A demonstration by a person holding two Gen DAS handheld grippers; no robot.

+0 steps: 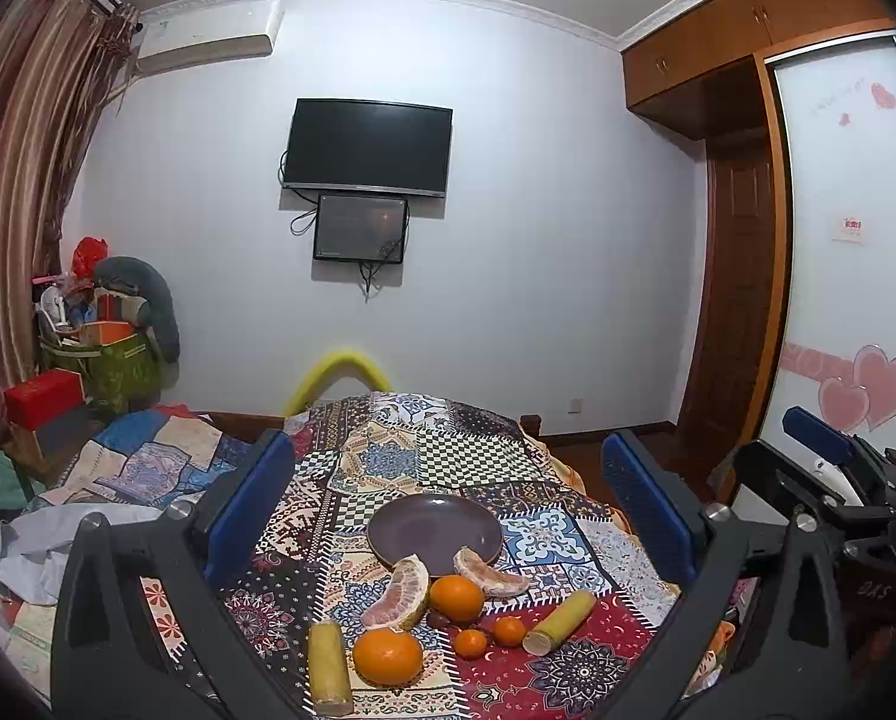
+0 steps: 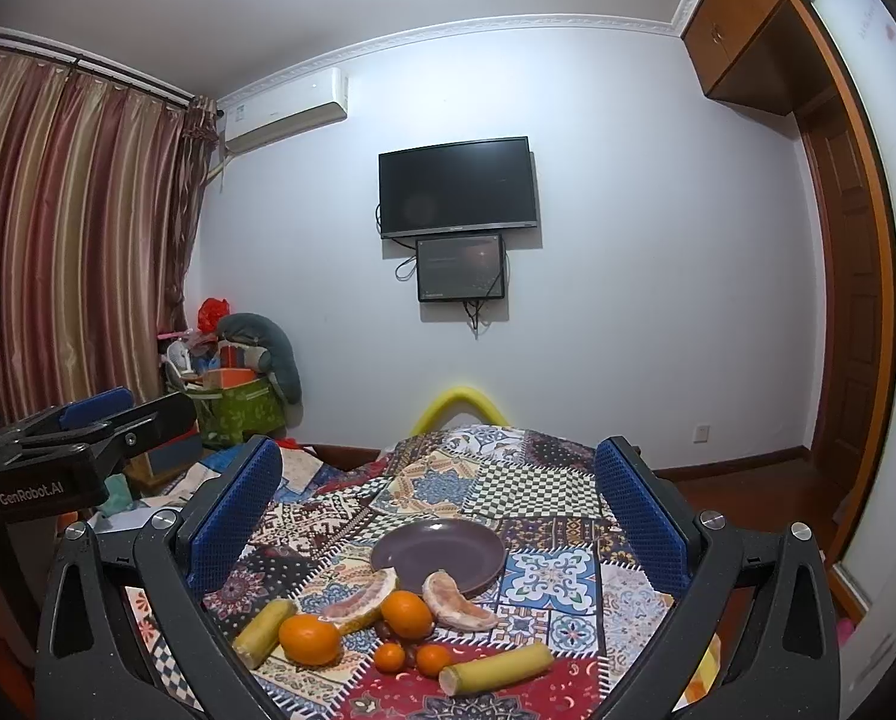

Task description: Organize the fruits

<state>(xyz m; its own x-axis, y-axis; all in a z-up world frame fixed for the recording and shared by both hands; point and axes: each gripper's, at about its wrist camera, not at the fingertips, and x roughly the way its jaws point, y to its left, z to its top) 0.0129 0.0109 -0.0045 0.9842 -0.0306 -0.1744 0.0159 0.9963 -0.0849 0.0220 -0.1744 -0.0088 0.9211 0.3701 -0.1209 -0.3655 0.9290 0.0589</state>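
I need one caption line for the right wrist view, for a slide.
Open right gripper above an empty purple plate, with oranges, pomelo segments and sugarcane pieces on patchwork cloth.

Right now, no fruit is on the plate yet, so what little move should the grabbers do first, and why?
Probably lower the right gripper toward the near right pomelo wedge and close on it. Both grippers are open and hold nothing, the plate has nothing on it, and that wedge lies touching the plate's near rim, so it looks like the shortest carry. The left gripper can wait.
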